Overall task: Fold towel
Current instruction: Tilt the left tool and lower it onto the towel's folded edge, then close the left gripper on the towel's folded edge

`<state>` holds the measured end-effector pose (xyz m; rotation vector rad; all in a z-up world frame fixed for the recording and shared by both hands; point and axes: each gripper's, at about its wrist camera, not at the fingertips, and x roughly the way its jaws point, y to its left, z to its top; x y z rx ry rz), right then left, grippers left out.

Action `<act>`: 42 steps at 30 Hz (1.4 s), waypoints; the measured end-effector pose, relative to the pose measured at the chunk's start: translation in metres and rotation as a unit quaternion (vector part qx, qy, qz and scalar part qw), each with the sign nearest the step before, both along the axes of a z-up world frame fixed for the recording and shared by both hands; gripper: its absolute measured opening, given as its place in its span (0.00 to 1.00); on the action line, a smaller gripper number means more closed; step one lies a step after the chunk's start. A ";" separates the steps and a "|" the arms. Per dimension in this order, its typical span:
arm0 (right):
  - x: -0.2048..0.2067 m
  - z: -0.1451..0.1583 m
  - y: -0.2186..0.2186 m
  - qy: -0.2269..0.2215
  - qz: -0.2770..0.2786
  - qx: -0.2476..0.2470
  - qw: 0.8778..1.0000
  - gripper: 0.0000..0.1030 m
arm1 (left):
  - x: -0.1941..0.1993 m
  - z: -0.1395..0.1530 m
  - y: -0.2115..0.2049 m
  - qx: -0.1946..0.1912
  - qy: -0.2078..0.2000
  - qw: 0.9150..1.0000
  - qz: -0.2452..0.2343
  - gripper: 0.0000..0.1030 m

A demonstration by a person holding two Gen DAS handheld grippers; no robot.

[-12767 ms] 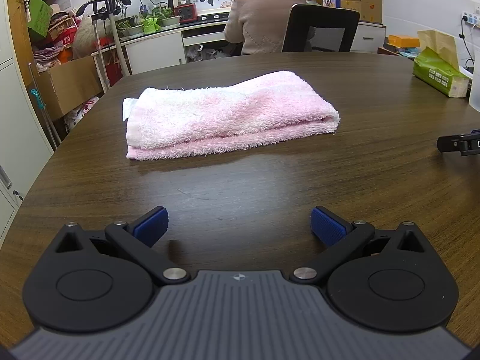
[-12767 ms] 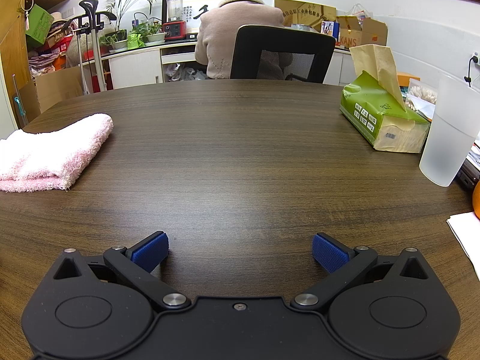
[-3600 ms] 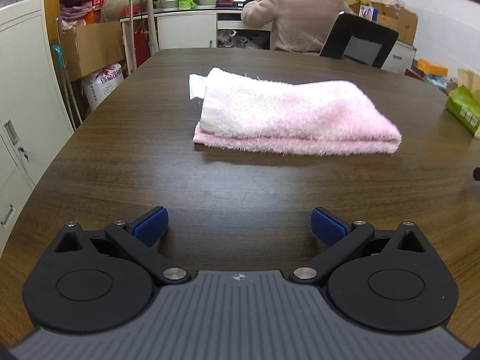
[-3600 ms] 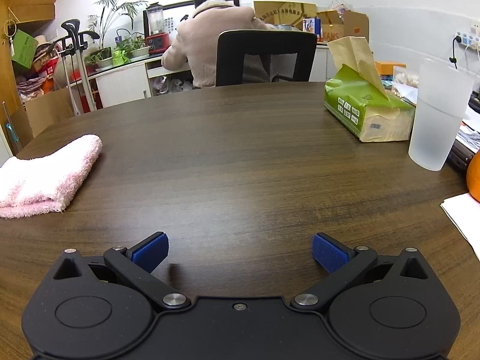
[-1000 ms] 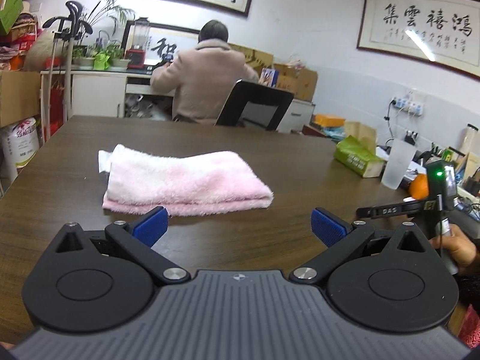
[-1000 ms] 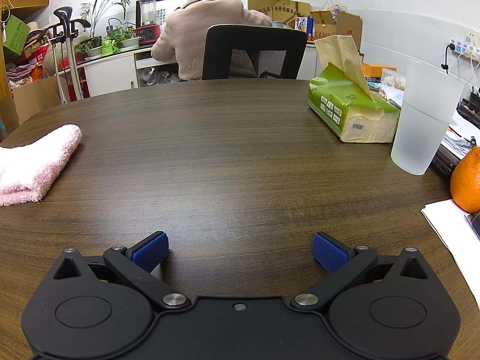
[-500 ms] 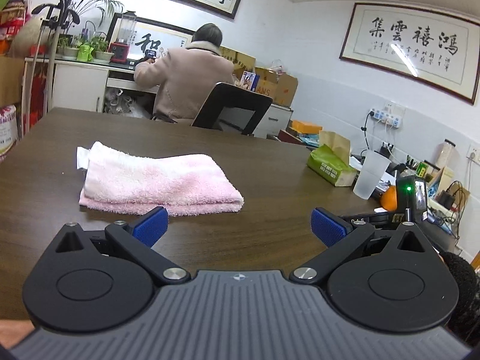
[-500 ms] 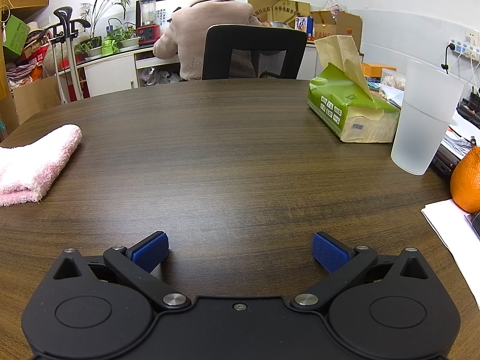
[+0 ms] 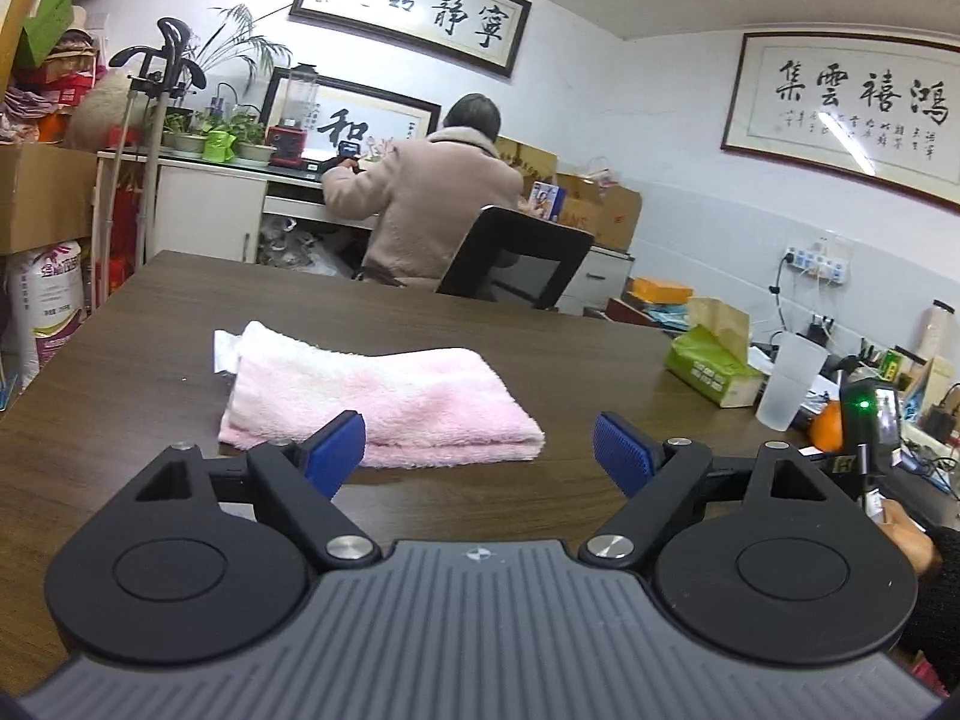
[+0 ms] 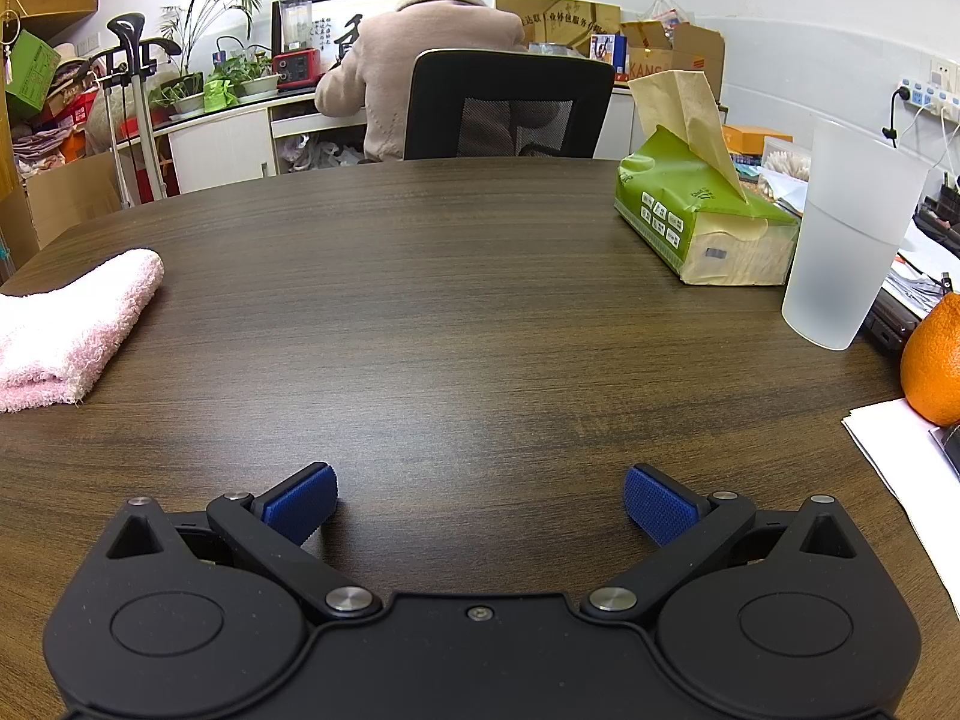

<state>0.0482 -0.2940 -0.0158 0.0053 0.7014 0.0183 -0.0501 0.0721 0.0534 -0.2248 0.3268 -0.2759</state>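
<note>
Toward the left edge of the dark wood surface (image 10: 480,300), the soft, light, fluffy pink folded towel (image 9: 384,402) lies limp, best pinched at a free corner, both left gripper (image 9: 480,450) and right gripper (image 10: 480,504) fingers spread empty.

Green tissue pack (image 10: 699,216) beside frosted cup (image 10: 846,240), orange (image 10: 936,360) just right

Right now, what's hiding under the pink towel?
A white scrap pokes out at the far left corner of the pink towel, lying on the brown table. How far it runs beneath is covered, and so is anything else under there.
</note>
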 end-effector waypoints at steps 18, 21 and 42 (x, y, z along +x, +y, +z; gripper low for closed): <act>0.000 0.000 0.000 0.000 0.000 0.000 1.000 0.99 | 0.049 0.000 0.021 0.028 0.072 0.996 0.043 0.45; 0.001 0.001 0.000 0.002 0.000 0.000 1.000 0.99 | 0.065 0.000 0.035 0.014 0.092 0.994 0.059 0.40; 0.001 0.001 0.002 0.001 0.009 0.001 1.000 0.99 | 0.156 0.007 0.083 -0.018 0.172 0.980 0.100 0.19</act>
